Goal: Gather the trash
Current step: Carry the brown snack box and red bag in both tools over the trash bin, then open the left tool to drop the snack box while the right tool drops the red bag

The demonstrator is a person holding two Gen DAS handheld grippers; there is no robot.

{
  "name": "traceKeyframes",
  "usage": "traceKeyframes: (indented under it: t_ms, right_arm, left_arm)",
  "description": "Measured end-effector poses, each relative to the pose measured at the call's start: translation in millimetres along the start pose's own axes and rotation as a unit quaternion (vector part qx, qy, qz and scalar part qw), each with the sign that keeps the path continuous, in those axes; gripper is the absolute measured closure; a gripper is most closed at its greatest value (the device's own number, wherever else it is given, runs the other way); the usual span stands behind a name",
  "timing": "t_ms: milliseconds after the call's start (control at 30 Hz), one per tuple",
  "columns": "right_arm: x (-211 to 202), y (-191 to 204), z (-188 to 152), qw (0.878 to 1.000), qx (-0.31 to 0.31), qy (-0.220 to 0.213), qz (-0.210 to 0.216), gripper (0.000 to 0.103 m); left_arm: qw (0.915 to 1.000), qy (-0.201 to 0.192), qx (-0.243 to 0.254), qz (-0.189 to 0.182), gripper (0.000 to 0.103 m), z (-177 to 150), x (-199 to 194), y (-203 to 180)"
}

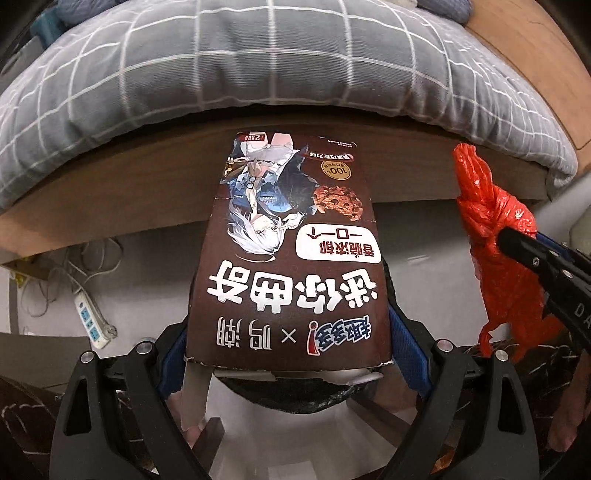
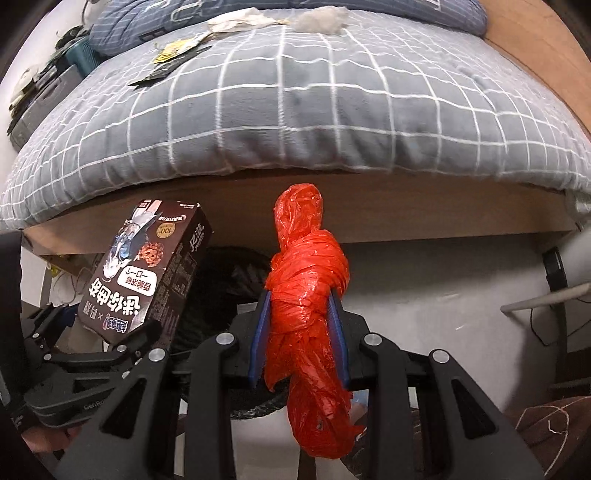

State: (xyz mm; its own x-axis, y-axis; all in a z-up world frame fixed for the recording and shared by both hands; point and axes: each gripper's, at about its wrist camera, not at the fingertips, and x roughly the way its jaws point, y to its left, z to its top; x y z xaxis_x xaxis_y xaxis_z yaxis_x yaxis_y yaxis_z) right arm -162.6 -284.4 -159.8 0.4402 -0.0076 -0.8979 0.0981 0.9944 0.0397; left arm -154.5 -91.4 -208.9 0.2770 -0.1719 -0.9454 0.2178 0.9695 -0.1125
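My left gripper (image 1: pixel 290 332) is shut on a brown cookie box (image 1: pixel 288 254) with a cartoon figure and white characters; the box also shows at the left of the right wrist view (image 2: pixel 147 269). My right gripper (image 2: pixel 301 325) is shut on a knotted red plastic bag (image 2: pixel 308 295), which also shows at the right of the left wrist view (image 1: pixel 498 251). Both are held above a bin lined with a black bag (image 2: pixel 236 273), its rim visible under the box (image 1: pixel 295 398). More litter, wrappers (image 2: pixel 173 55) and crumpled tissue (image 2: pixel 321 16), lies on the bed.
A bed with a grey checked duvet (image 2: pixel 314 103) on a wooden frame (image 2: pixel 406 206) fills the far side. A power strip (image 1: pixel 92 321) and cables lie on the floor at the left. A wooden headboard (image 2: pixel 546 74) stands at the right.
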Motion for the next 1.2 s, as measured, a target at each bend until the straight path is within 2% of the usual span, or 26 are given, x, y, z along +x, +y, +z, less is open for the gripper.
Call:
traceKeyframes:
  t_ms: [200, 533, 867, 1067, 1133, 1200]
  right_arm:
    - [5.3, 3.3, -0.2, 1.0, -0.002, 0.008, 0.001, 0.074]
    - [27.6, 33.0, 2.1, 0.999, -0.014, 0.037, 0.035, 0.074]
    - [34.9, 89.6, 7.1, 0.996, -0.052, 0.046, 0.06, 0.073]
    - [36.4, 113.5, 10.5, 0.995, -0.066, 0.047, 0.06, 0.06]
    - [34.9, 116.1, 12.4, 0.996, -0.067, 0.039, 0.051, 0.048]
    - [31.9, 114.3, 14.4, 0.996, -0.066, 0.031, 0.046, 0.04]
  left_arm:
    - [0.9998, -0.01, 0.005, 0.018, 0.006, 0.0, 5.4, 3.3]
    - [0.9988, -0.019, -0.028, 0.035, 0.006, 1.3, 1.3, 40.8]
    - [0.9956, -0.033, -0.074, 0.047, 0.006, -4.6, -18.3, 89.9]
    - [0.9929, -0.041, -0.098, 0.053, 0.006, -7.0, -28.5, 110.3]
    - [0.9927, -0.044, -0.1, 0.051, 0.006, -7.1, -30.1, 112.7]
    - [0.9925, -0.048, -0.1, 0.052, 0.006, -5.7, -32.8, 111.5]
